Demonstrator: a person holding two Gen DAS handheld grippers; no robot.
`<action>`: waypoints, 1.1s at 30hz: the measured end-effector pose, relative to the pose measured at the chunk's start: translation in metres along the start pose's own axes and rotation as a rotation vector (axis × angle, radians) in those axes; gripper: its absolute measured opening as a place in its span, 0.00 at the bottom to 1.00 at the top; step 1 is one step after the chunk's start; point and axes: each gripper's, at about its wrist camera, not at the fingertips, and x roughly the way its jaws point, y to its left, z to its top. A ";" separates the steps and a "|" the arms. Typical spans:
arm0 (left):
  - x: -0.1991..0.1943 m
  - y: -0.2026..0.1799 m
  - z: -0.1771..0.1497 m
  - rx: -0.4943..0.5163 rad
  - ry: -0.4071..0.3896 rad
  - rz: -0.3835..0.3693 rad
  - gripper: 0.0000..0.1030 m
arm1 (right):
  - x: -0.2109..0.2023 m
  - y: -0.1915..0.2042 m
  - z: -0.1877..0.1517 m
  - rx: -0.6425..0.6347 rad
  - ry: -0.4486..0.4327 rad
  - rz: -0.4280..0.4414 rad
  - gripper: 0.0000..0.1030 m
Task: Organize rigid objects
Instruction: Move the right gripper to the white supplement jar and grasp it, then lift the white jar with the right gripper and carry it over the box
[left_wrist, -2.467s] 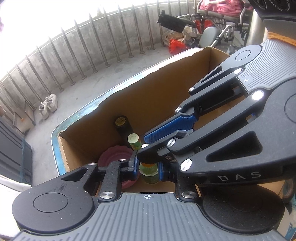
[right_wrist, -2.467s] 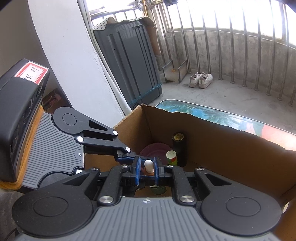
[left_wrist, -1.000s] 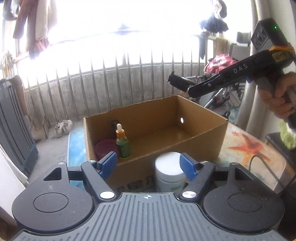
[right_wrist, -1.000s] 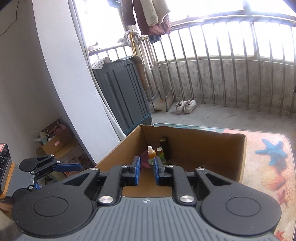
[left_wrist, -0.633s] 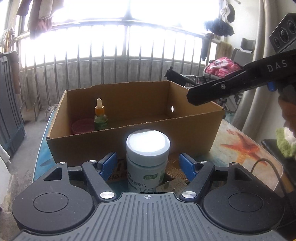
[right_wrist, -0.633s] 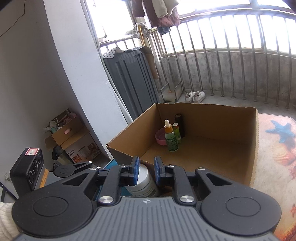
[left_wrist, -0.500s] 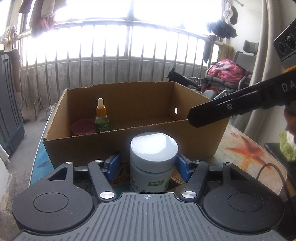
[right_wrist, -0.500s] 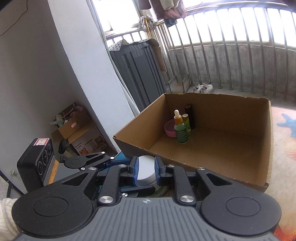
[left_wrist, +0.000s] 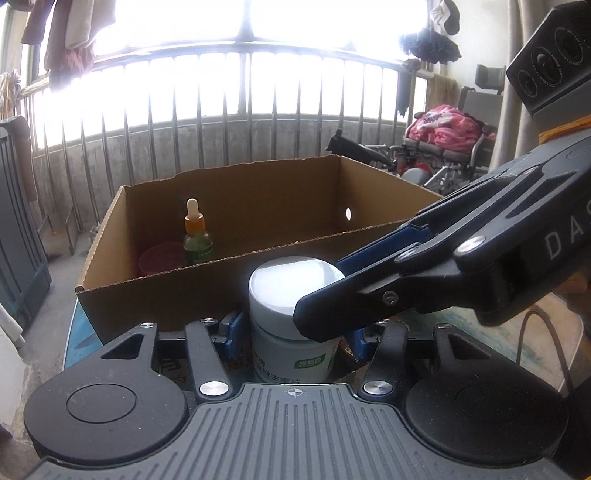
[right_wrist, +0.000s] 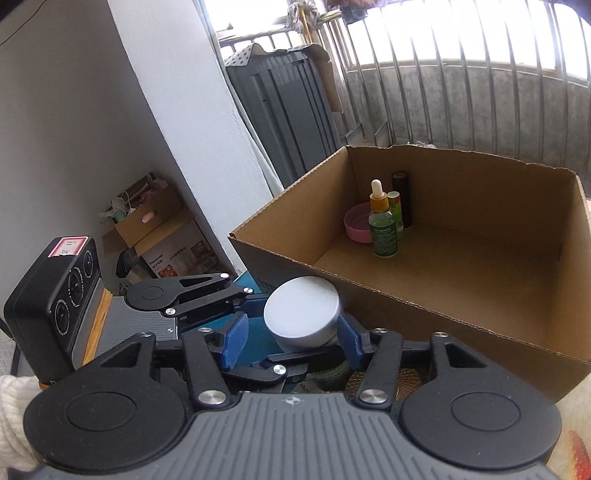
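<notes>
Left wrist view: the left gripper (left_wrist: 293, 328) has its blue pads pressed against both sides of a white-lidded jar (left_wrist: 293, 295), which stands just in front of the near wall of an open cardboard box (left_wrist: 229, 273). The right gripper (left_wrist: 369, 280) reaches in from the right over the lid. A dropper bottle (left_wrist: 197, 236) and pink bowl (left_wrist: 159, 256) sit in the box's far left corner.

Right wrist view: the right gripper (right_wrist: 291, 338) is spread wide, its fingers on either side of the jar's (right_wrist: 301, 312) lid with a visible gap at the left one. The left gripper (right_wrist: 255, 306) comes in from the left and grips the jar lower down. The box (right_wrist: 443, 295) lies just beyond, to the right.
</notes>
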 end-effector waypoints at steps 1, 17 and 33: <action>0.000 0.001 0.000 -0.001 0.000 -0.003 0.52 | 0.002 0.003 0.001 -0.015 0.004 -0.014 0.57; -0.032 -0.004 0.020 0.034 -0.061 0.020 0.51 | -0.017 0.024 0.006 -0.051 -0.090 -0.073 0.51; -0.047 -0.002 0.100 0.102 -0.142 -0.045 0.51 | -0.079 0.053 0.048 -0.126 -0.264 -0.109 0.44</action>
